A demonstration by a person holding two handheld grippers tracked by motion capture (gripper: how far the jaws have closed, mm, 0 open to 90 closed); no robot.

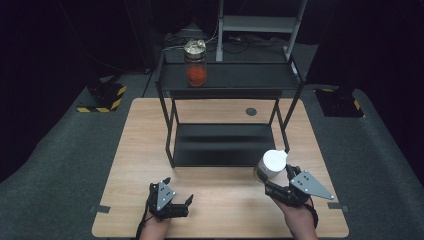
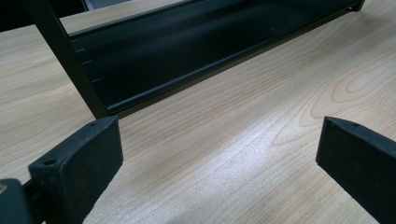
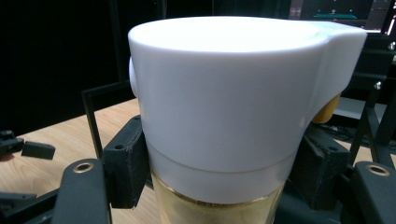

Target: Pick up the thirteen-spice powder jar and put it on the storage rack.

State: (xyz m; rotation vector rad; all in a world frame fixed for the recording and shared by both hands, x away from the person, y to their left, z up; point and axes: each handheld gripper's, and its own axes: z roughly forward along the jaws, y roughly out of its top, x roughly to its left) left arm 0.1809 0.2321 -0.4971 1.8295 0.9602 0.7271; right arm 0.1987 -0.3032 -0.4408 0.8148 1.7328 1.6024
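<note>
With the right gripper (image 1: 278, 183) clamped on the white-lidded jar (image 1: 270, 165), the jar should stay upright and clear the shelf rack (image 1: 225, 150), while the left gripper (image 1: 176, 197) rests open and empty.

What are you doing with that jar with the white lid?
A person is working at a wooden table with a gripper in each hand. The right gripper is shut on a white-lidded jar of something yellowish, holding it near the front right leg of a black two-level shelf. The left gripper is open with nothing between its jaws, low over the table. Another jar, with something red-orange inside, stands on the top shelf.
</note>
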